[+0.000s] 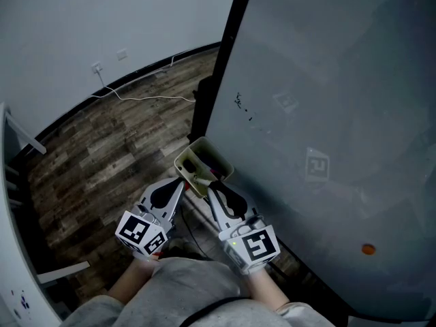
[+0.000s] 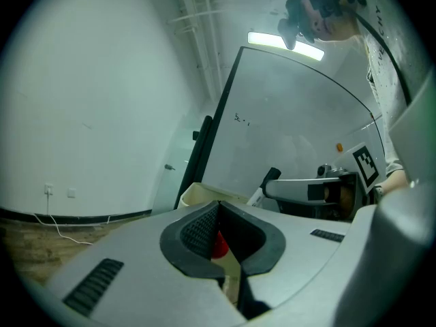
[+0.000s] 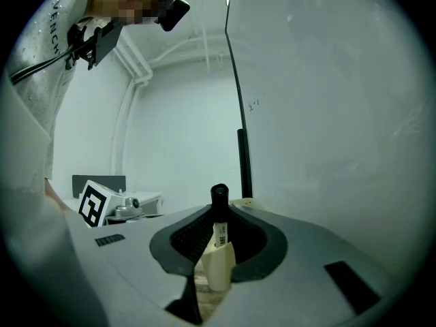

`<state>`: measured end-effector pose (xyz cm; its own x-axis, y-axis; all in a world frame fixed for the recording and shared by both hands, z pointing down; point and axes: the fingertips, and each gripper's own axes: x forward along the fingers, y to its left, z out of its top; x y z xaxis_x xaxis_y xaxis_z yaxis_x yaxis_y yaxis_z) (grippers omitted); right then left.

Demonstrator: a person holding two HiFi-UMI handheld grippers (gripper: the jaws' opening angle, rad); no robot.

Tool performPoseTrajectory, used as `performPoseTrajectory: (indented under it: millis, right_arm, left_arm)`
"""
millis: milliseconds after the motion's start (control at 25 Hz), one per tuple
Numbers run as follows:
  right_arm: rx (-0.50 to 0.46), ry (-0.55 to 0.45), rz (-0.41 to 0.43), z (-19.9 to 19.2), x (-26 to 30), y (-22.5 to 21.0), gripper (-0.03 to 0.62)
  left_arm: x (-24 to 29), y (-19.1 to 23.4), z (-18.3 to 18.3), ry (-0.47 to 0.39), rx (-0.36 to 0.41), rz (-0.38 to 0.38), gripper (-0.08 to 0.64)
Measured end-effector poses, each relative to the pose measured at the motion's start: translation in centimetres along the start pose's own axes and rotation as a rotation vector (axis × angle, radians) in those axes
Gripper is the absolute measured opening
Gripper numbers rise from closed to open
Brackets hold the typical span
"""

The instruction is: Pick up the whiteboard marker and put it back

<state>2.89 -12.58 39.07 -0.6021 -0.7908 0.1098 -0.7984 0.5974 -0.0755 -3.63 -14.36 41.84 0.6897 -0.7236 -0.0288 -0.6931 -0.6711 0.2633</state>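
The whiteboard marker (image 3: 219, 227), white with a black cap, stands upright between the jaws of my right gripper (image 3: 219, 211), which is shut on it. In the head view, the right gripper (image 1: 212, 187) points at the beige pen tray (image 1: 193, 154) fixed to the whiteboard (image 1: 327, 114), the marker (image 1: 202, 180) at the tray's near edge. My left gripper (image 1: 179, 183) sits just left of it, also by the tray. Its jaws (image 2: 217, 208) are shut with nothing held; something red (image 2: 219, 245) shows through the gap behind them. The held marker (image 2: 268, 181) also appears in the left gripper view.
The whiteboard's black frame (image 1: 216, 67) runs up from the tray. Small marks (image 1: 242, 104) and an orange magnet (image 1: 368, 249) are on the board. A wood floor (image 1: 102, 155) with a white cable (image 1: 146, 99) lies to the left, below a white wall.
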Motion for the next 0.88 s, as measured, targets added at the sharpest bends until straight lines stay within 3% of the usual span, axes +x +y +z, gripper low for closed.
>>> performPoseTrajectory:
  millis: [880]
  right_arm:
    - [0.015,0.031,0.001,-1.2,0.5,0.5,0.075]
  left_arm:
    - [-0.8,0.7,-0.7,0.016,-0.030,0.014,0.015]
